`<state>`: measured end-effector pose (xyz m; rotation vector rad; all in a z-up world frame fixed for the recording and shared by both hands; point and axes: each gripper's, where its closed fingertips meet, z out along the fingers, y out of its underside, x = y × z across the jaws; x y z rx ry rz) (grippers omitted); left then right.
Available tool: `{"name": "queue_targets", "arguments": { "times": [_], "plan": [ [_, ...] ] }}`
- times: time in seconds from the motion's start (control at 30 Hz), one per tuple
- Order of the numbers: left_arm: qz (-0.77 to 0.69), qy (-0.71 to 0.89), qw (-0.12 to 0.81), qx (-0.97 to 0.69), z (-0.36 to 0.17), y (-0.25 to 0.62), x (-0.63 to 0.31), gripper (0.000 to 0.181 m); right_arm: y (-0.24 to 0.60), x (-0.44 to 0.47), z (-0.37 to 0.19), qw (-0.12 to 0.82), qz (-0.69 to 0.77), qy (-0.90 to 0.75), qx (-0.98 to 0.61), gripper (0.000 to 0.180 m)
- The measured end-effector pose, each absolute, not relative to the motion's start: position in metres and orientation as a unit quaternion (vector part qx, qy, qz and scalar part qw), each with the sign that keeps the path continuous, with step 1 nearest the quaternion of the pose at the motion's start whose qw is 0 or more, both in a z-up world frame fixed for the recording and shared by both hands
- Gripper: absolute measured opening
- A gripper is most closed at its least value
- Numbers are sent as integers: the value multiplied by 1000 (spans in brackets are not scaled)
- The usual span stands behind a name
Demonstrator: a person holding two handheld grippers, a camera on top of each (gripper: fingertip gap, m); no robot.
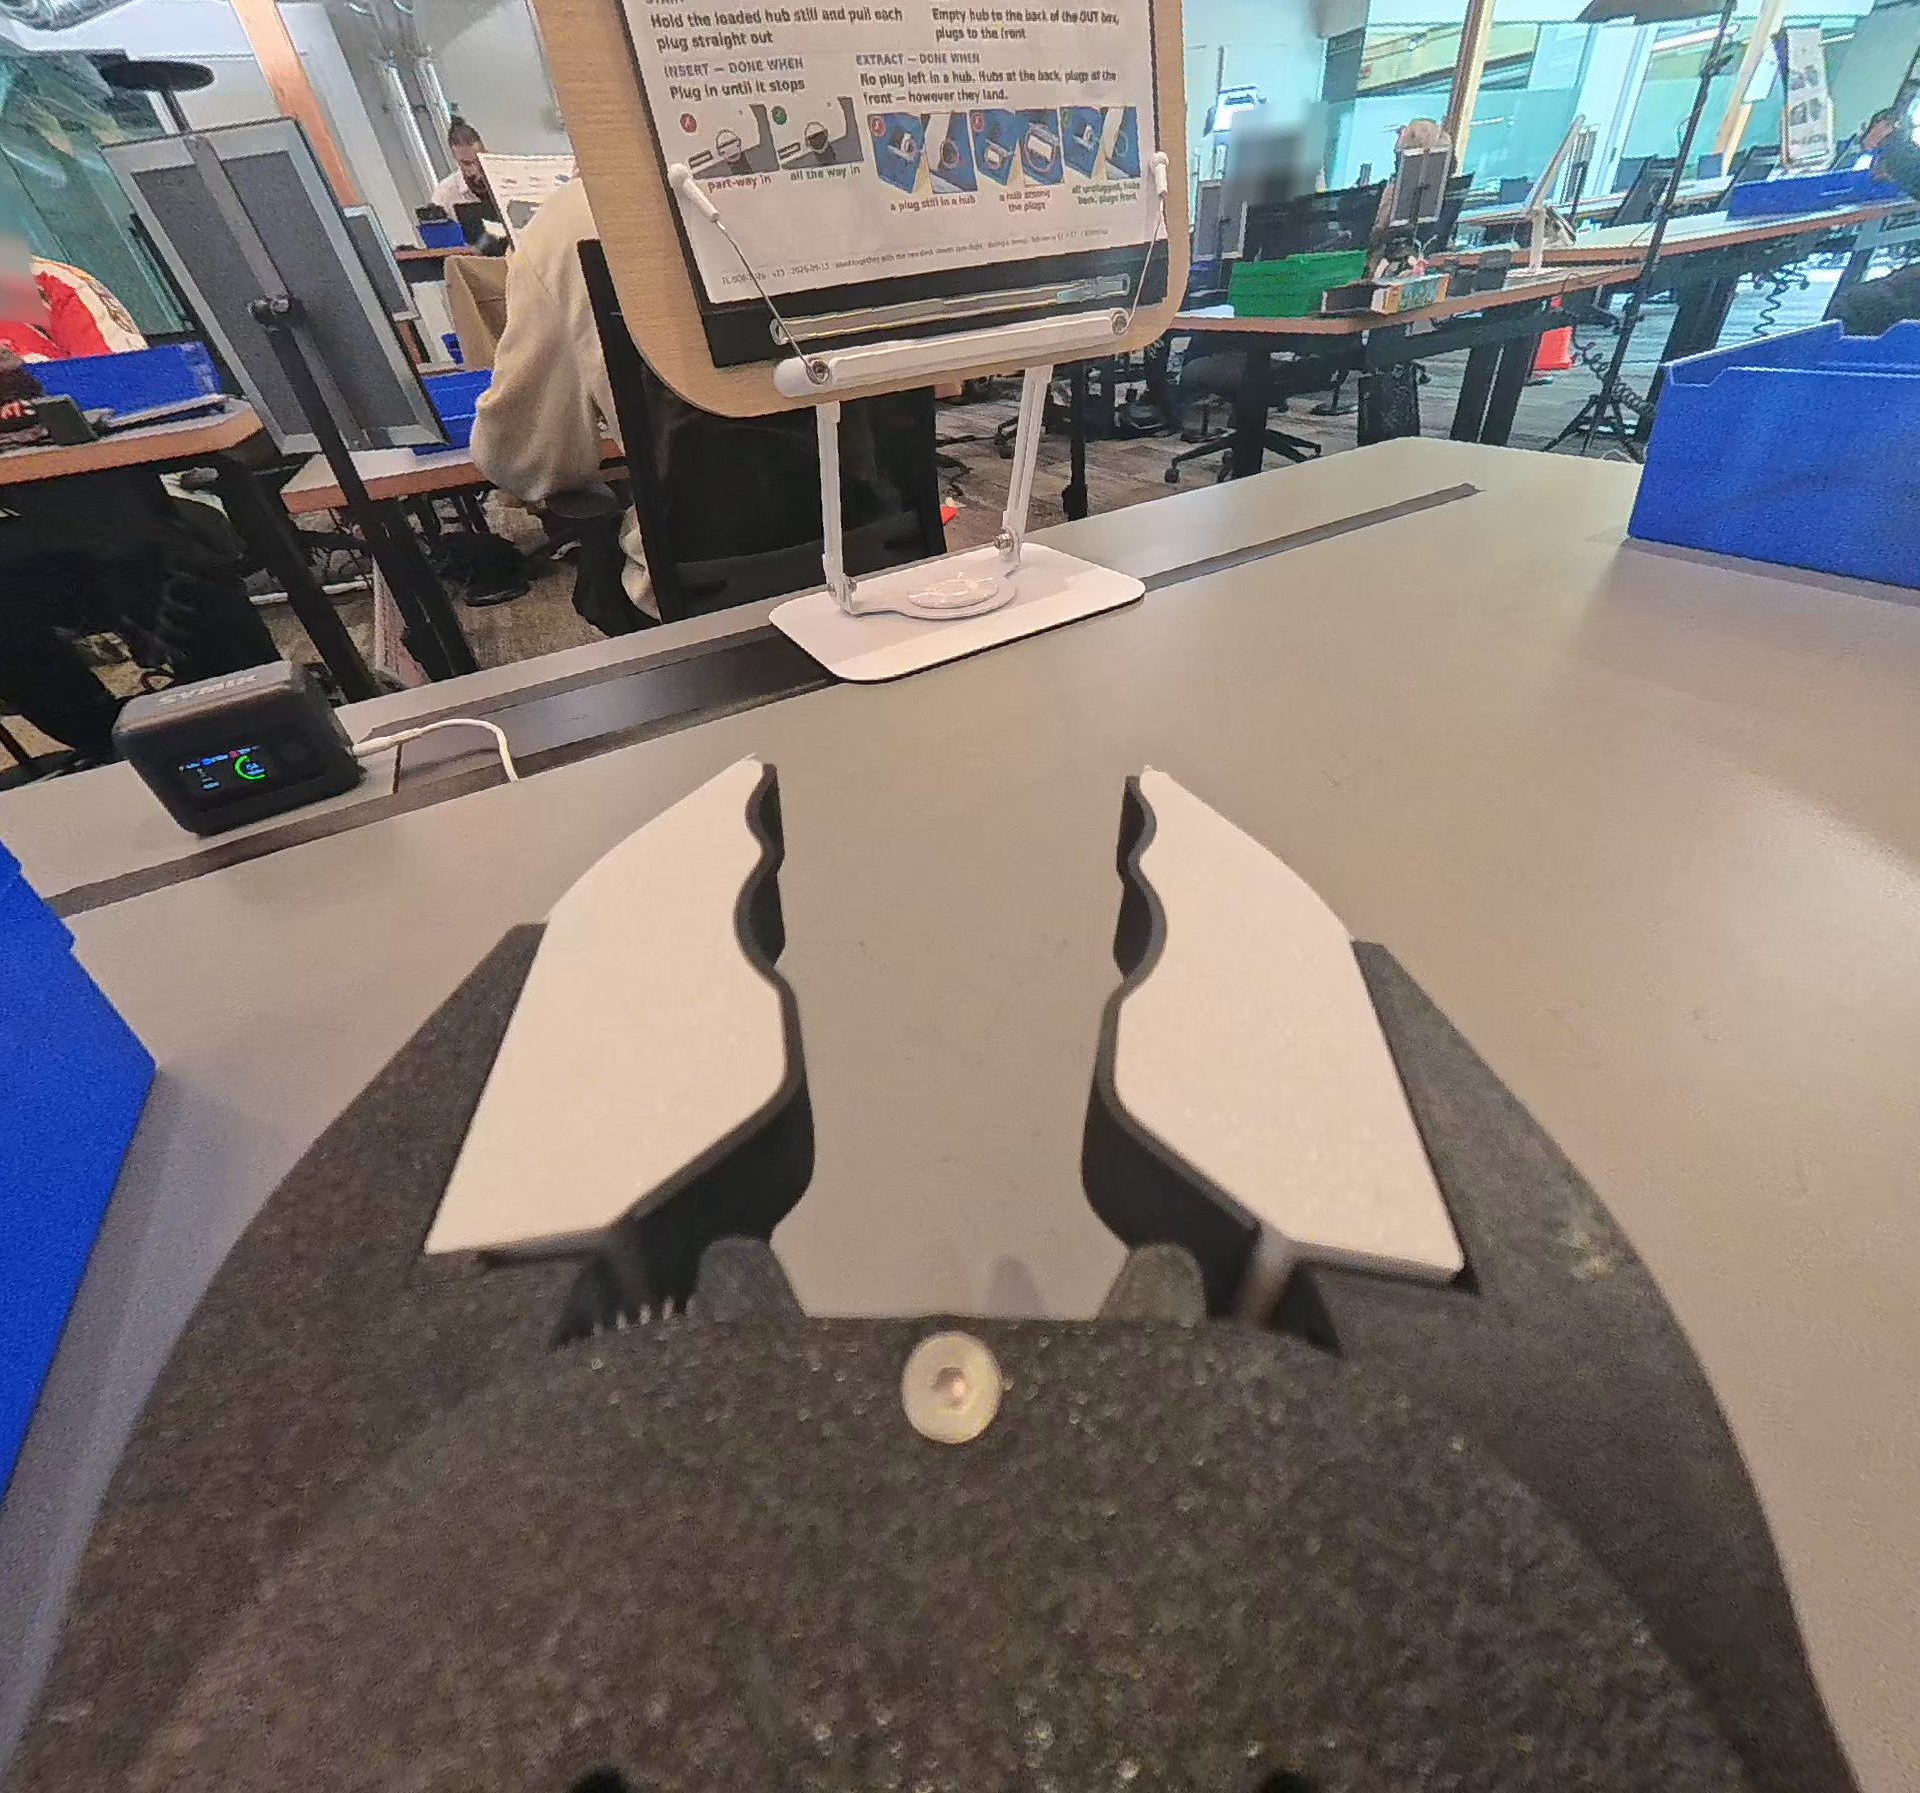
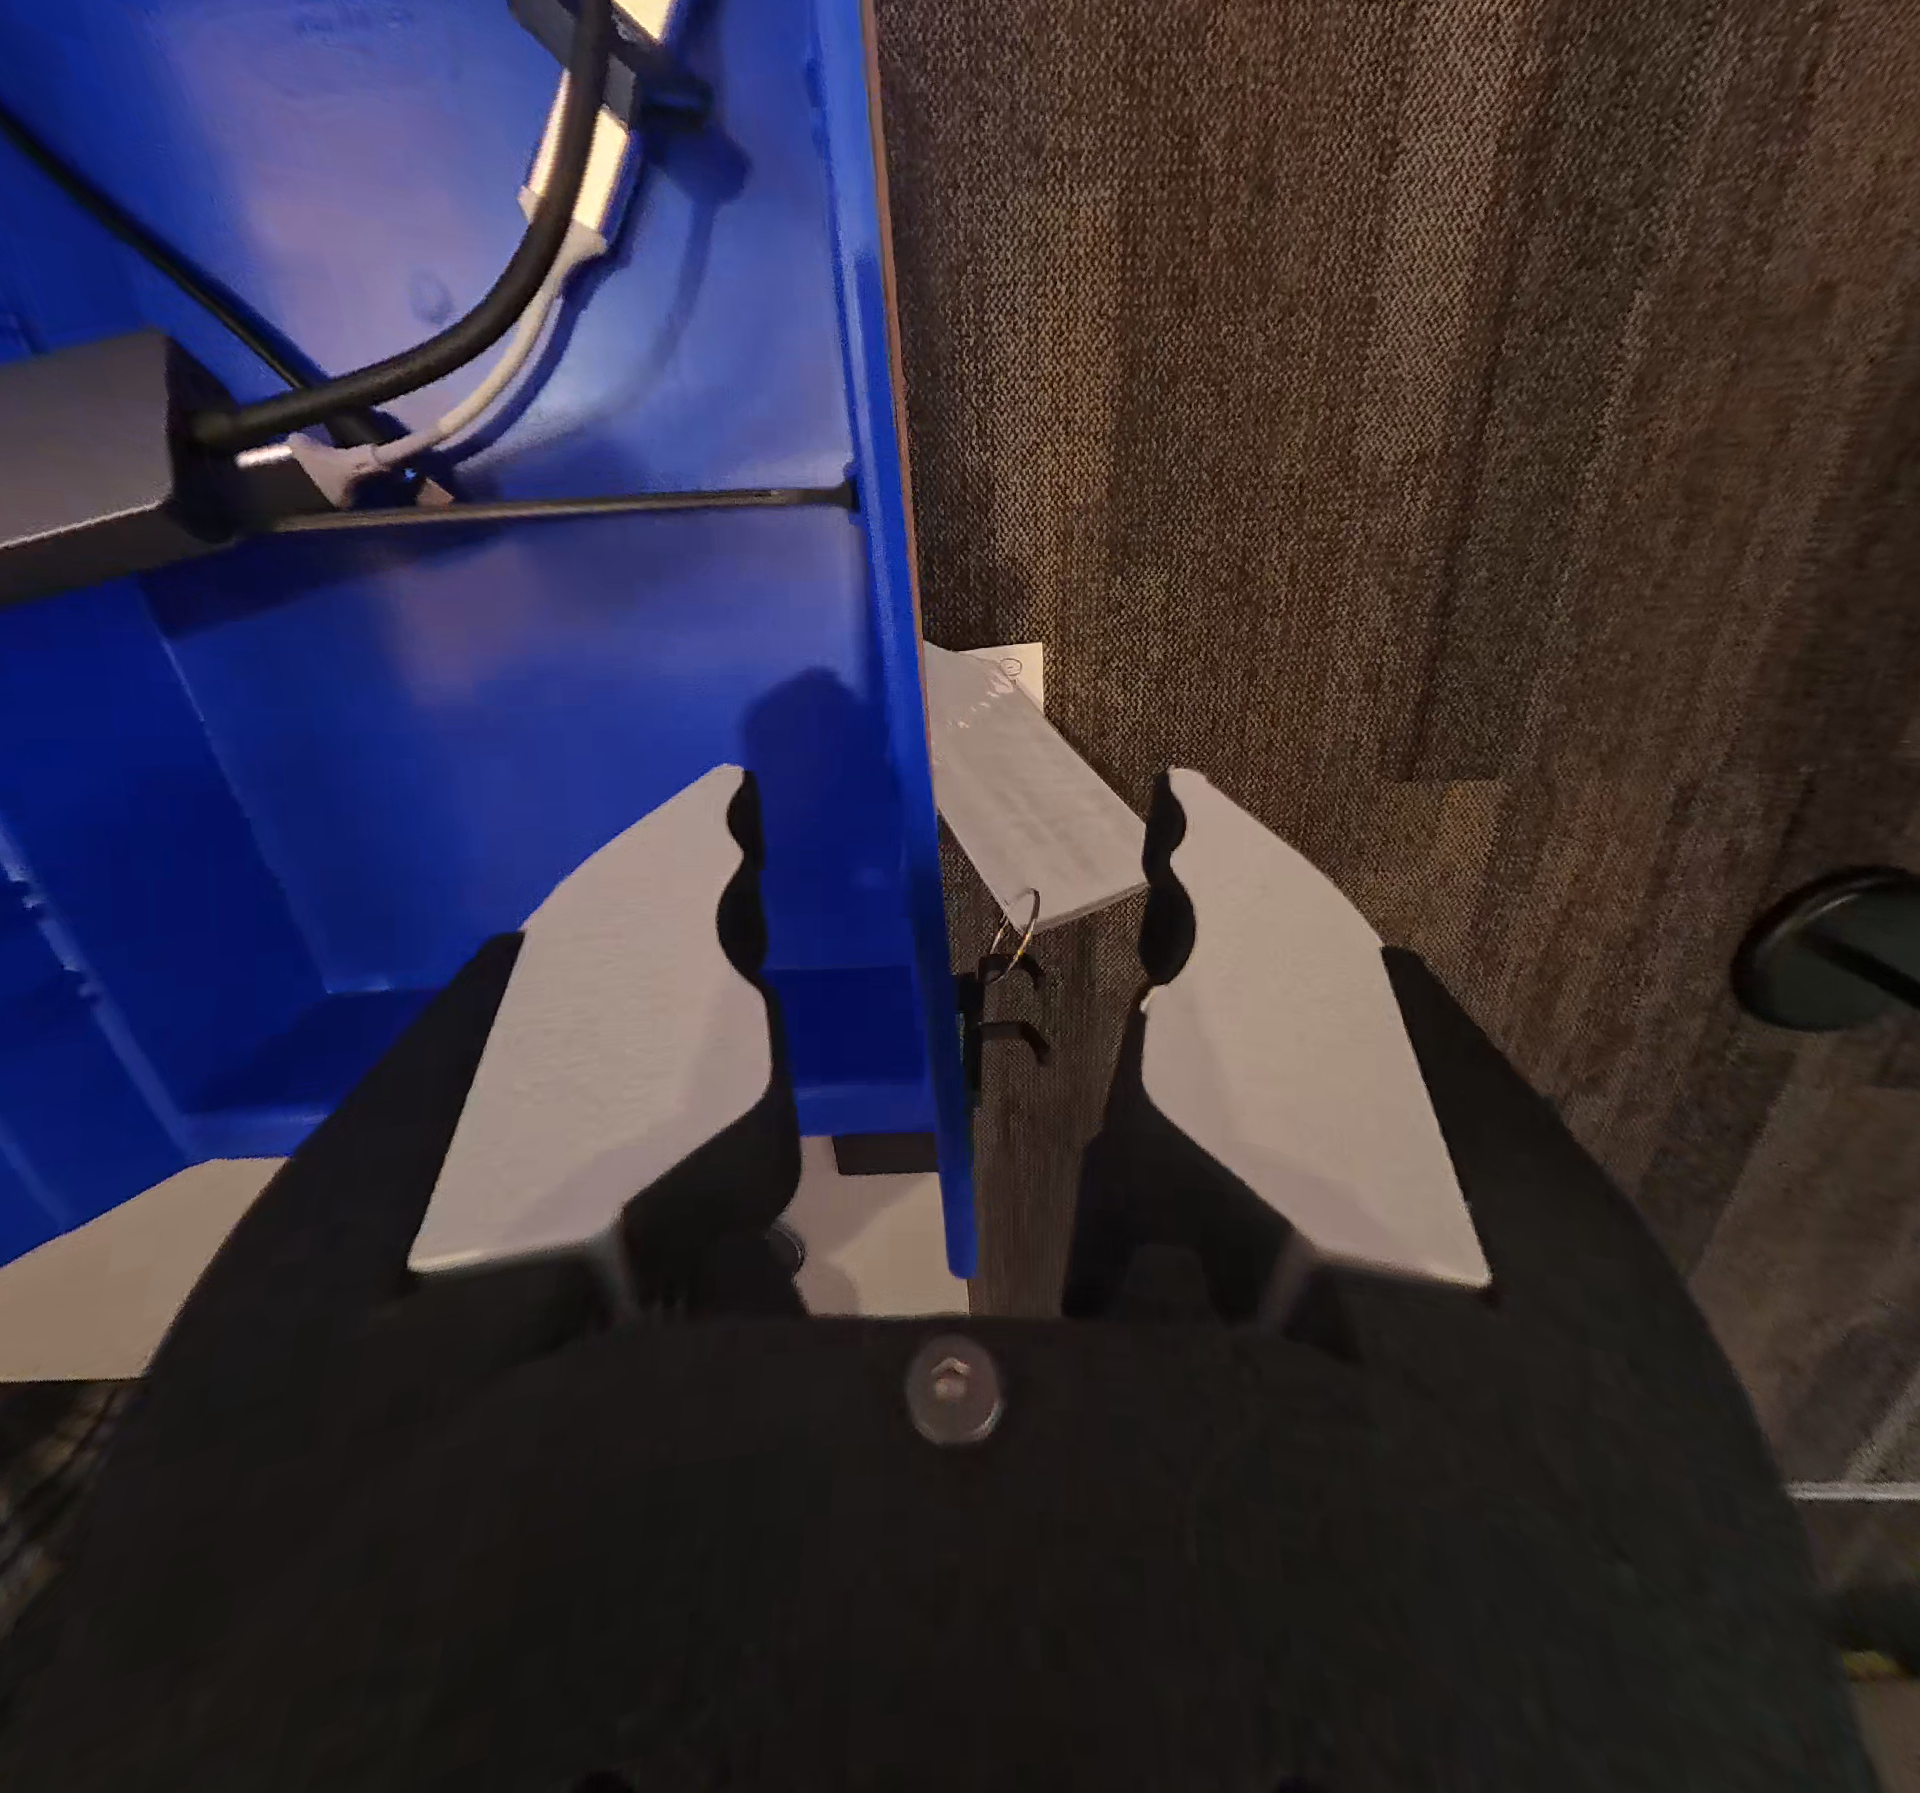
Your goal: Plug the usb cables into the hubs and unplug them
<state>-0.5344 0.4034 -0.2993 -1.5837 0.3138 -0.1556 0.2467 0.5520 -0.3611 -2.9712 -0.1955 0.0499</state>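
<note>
Smooth grey matte surface (image 1: 1351,808) under the left gripper (image 1: 948,787), white scalloped fingers (image 1: 644,1016) spread wide, holding nothing. Beyond, printed instruction sheet (image 1: 883,81) on a white stand, small black box (image 1: 239,746) with a lit screen. Right gripper (image 2: 951,787) wide too, straddling the glossy blue plastic bin (image 2: 416,756) wall; inside, grey metal hub (image 2: 83,455), black cable (image 2: 499,320) and white cable (image 2: 488,408) plugged in. Brown woven carpet (image 2: 1403,393) below.

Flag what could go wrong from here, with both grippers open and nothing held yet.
1. The right gripper straddles the blue bin's side wall; closing or pushing forward could clamp or shove the bin rather than a cable.
2. The black cable and white cable overlap beside the grey hub, so one grasp might catch both.
3. The left gripper faces bare table, far from helping.
</note>
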Motion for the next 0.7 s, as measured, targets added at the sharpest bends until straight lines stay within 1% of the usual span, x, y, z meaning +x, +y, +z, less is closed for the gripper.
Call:
{"name": "queue_targets", "arguments": {
  "times": [0.47, 0.6, 0.67, 0.7],
  "plan": [
    [-68, 144, 690, -707, -299, 403, -533, 61, 553, 243, -380, 59, 41, -71, -995, 50],
    [-67, 143, 689, -707, -299, 404, -533, 61, 553, 239, -385, 47, 53, -74, -995, 36],
    [-67, 143, 689, -707, -300, 404, -534, 61, 552, 234, -389, 39, 69, -76, -994, 24],
    [-67, 143, 689, -707, -299, 403, -534, 61, 551, 232, -390, 35, 78, -77, -993, 14]
  ]
}}
